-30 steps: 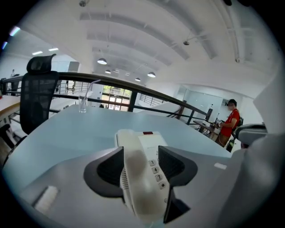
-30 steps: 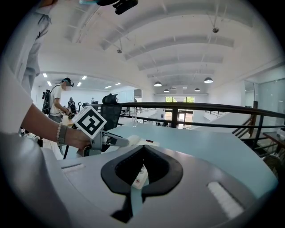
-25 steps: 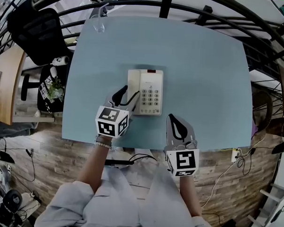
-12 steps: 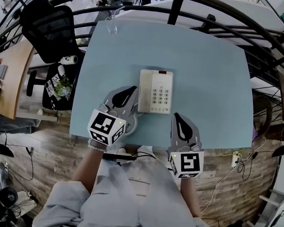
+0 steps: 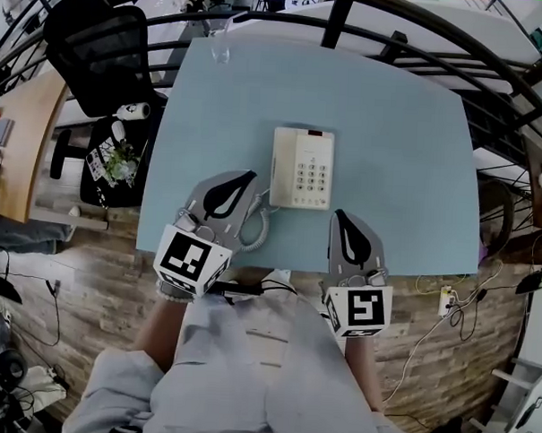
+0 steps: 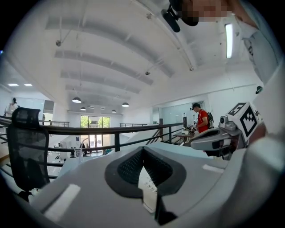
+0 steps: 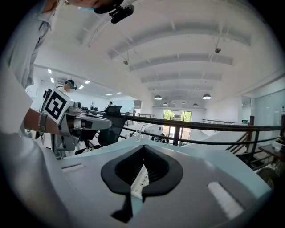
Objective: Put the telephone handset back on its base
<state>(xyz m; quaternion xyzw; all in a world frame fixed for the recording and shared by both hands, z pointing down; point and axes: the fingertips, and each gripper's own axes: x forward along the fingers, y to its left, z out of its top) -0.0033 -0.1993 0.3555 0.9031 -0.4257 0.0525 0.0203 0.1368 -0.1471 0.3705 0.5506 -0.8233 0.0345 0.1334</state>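
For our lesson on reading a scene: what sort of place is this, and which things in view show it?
Probably an open-plan office on an upper floor: a desk telephone on a light blue table, a black office chair beside it, and a black railing with a large hall beyond.

telephone [image 5: 302, 168] 1 | table [image 5: 391, 127] 1 | glass [image 5: 219, 46] 1 | claws 2 (left claw [image 5: 246, 178], right claw [image 5: 341, 214])

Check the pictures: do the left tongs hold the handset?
No, the left tongs are shut and empty; the handset lies on the telephone.
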